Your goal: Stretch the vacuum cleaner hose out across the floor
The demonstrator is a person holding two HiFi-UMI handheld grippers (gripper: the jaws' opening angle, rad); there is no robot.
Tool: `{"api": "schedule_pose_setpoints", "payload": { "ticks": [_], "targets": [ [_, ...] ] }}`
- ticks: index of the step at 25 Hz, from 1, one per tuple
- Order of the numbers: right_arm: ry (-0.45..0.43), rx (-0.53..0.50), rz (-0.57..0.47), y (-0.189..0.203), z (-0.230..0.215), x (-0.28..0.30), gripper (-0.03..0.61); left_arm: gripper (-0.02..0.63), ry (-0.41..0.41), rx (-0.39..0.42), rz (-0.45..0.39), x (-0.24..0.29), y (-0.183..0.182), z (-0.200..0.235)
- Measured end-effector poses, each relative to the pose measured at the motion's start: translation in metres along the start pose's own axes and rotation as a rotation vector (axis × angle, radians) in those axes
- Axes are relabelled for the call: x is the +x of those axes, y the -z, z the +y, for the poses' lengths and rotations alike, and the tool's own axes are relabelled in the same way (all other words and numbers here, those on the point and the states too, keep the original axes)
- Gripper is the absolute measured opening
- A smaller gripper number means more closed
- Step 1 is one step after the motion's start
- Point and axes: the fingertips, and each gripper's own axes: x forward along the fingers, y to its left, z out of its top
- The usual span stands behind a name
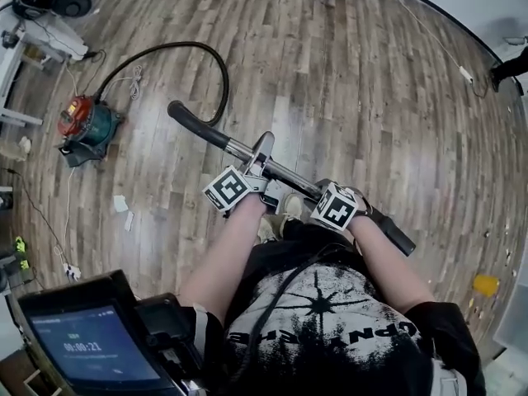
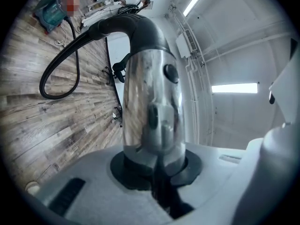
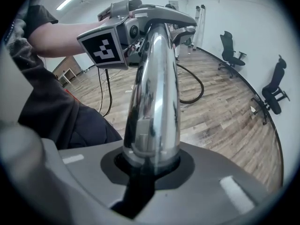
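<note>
Screen device (image 1: 91,345): nearest the camera, below the wand in the head view. It is cut off by the lower-left edge of the frame and its small print is too fine to read.
Shirt (image 1: 330,320): dark and printed, it hides the floor under the wand's near side.
Right tongs (image 1: 330,196): clamped on the chrome wand (image 1: 239,148) toward its lower-right end. The right gripper view shows the right tongs (image 3: 150,163) pressed tight on the wand (image 3: 154,102).
Marker cube (image 1: 337,206): covers the wand where the right tongs grip.
Left tongs (image 1: 260,162): clamped on the wand's middle. In the left gripper view the left tongs (image 2: 154,168) squeeze the wand (image 2: 154,102).
Hose (image 1: 198,52): joins the wand's black upper-left end, then lies curved in an arc on the wooden floor (image 1: 346,81), not straight. It also shows in the gripper views (image 2: 61,64) (image 3: 194,86).
Vacuum cleaner (image 1: 87,126): a red and teal canister at the hose's far end, well left of the wand. It is small in the left gripper view (image 2: 49,13).
Office chairs (image 3: 232,53): far beyond the wand, by the wall.
</note>
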Motion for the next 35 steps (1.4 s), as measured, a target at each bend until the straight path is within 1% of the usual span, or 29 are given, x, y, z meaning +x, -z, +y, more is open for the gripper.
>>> {"api": "schedule_pose_setpoints", "payload": {
  "ticks": [3,5,8,12,15,18,20,22,24,25,26,27,29,30,32,35],
  "targets": [
    [-0.016,0.006,0.011,0.008,0.003,-0.002,0.069,0.046,-0.013,-0.016,0.001,0.000,0.008,0.002],
    [-0.027,-0.010,0.010,0.011,0.003,-0.002,0.069,0.046,-0.022,-0.018,-0.014,-0.002,0.010,0.002],
    [-0.032,-0.051,-0.005,0.021,0.002,-0.008,0.071,0.046,-0.027,0.004,-0.050,-0.005,0.018,-0.005],
    [-0.035,-0.117,-0.036,0.043,-0.006,-0.020,0.074,0.046,-0.023,0.041,-0.101,0.000,0.040,-0.020],
    [-0.042,-0.162,-0.045,0.079,-0.019,-0.032,0.075,0.046,-0.016,0.052,-0.140,0.012,0.073,-0.028],
    [-0.065,-0.194,-0.028,0.127,-0.031,-0.049,0.077,0.046,0.006,0.000,-0.182,0.030,0.119,-0.040],
    [-0.085,-0.213,-0.016,0.156,-0.036,-0.058,0.077,0.046,-0.022,0.011,-0.200,0.036,0.145,-0.038],
    [-0.095,-0.232,-0.017,0.180,-0.043,-0.065,0.077,0.046,-0.029,0.006,-0.222,0.044,0.168,-0.042],
    [-0.109,-0.245,-0.027,0.200,-0.045,-0.073,0.077,0.046,-0.048,0.027,-0.233,0.049,0.187,-0.047],
    [-0.121,-0.248,-0.034,0.207,-0.042,-0.076,0.077,0.046,-0.039,0.020,-0.238,0.051,0.194,-0.054],
    [-0.131,-0.250,-0.044,0.211,-0.039,-0.078,0.077,0.046,-0.025,0.009,-0.242,0.052,0.200,-0.062],
    [-0.138,-0.251,-0.056,0.213,-0.036,-0.080,0.078,0.046,-0.032,0.021,-0.242,0.051,0.203,-0.066],
    [-0.144,-0.255,-0.078,0.213,-0.032,-0.080,0.077,0.045,-0.091,0.087,-0.231,0.044,0.204,-0.063],
    [-0.145,-0.259,-0.087,0.212,-0.030,-0.080,0.077,0.046,-0.107,0.107,-0.230,0.041,0.204,-0.063],
    [-0.145,-0.269,-0.100,0.209,-0.027,-0.081,0.077,0.046,-0.112,0.125,-0.235,0.037,0.202,-0.067],
    [-0.135,-0.282,-0.105,0.202,-0.020,-0.086,0.077,0.046,-0.096,0.132,-0.247,0.029,0.197,-0.078]
  ]
}}
